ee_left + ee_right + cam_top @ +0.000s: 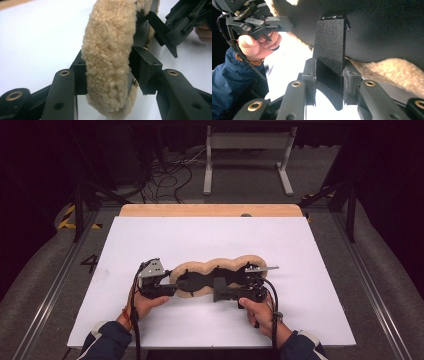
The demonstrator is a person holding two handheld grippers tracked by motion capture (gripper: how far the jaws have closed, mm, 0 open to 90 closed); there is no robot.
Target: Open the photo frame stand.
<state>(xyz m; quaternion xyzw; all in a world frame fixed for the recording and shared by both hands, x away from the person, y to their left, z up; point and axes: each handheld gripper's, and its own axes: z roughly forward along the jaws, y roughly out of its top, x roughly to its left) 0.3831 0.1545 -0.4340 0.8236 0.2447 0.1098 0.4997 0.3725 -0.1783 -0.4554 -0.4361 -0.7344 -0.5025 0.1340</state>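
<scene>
A long wavy pad [225, 266] with a tan fleece rim and a black middle lies on the white board [210, 237]. My left gripper [176, 286] holds its left end. In the left gripper view the jaws [108, 72] are shut on the thick fleece rim [110, 37], which stands on edge between them. My right gripper [216, 292] reaches in from the front. In the right gripper view it [329, 80] is shut on a flat black tab [329, 47] that hangs from the pad's black face [382, 27]. Fleece [389, 71] shows at the right there.
The board lies on a wooden table [210, 210]. A white metal stand [247, 142] and loose cables [170, 175] are on the floor behind. The person's left hand [258, 46] and blue sleeve are close to the left of my right gripper.
</scene>
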